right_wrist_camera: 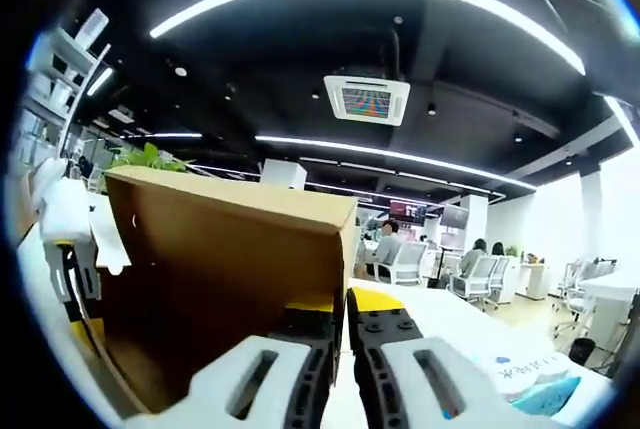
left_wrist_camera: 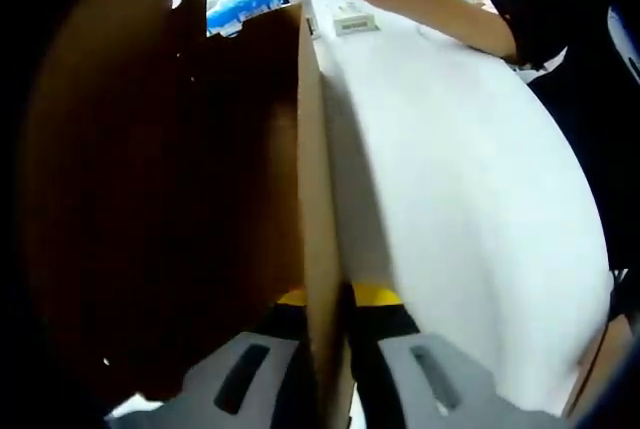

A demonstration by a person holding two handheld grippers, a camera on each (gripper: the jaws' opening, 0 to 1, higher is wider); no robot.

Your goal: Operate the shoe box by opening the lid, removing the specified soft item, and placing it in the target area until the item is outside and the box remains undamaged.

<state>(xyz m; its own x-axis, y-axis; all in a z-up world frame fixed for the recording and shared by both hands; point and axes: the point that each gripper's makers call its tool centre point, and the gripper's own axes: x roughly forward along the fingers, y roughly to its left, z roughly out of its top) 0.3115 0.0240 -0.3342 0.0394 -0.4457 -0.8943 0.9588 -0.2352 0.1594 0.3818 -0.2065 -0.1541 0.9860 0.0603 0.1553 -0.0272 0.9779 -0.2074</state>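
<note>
Shoe box [left_wrist_camera: 200,199] wall pinched edge-on by left tool [left_wrist_camera: 328,334], lid [right_wrist_camera: 230,249] edge clenched by right tool [right_wrist_camera: 340,334]

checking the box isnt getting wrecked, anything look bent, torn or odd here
Nothing stands out. Both the left gripper and right gripper are clamped on the edge of a cardboard panel of the box, which looks straight and untorn. The white table shows no spill.
</note>
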